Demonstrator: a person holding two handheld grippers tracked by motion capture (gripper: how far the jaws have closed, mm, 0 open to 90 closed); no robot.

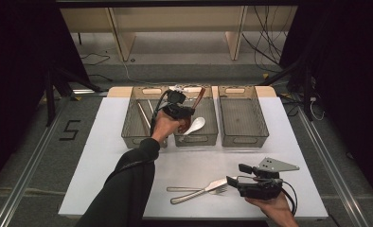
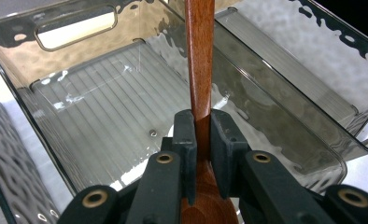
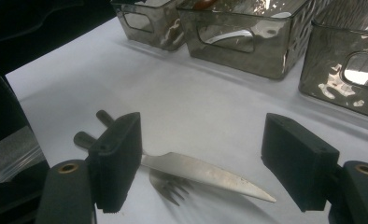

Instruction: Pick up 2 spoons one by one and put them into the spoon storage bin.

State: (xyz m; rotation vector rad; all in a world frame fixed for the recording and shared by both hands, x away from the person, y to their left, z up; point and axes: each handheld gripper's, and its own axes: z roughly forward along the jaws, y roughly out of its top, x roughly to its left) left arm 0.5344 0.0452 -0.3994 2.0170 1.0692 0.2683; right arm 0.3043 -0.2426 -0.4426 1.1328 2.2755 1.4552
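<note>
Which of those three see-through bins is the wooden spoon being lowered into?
The middle bin, the one holding a white spoon. The left gripper is shut on the wooden spoon above it; the left bin holds chopsticks, and the right bin looks empty.

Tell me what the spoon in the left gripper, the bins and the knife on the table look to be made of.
Spoon: looks like wood, reddish-brown and smooth with a slight sheen. Bins: probably clear smoky plastic, see-through with rippled walls and a ribbed floor. Knife: seems metal, likely steel, silver-grey with a dull reflective blade.
</note>
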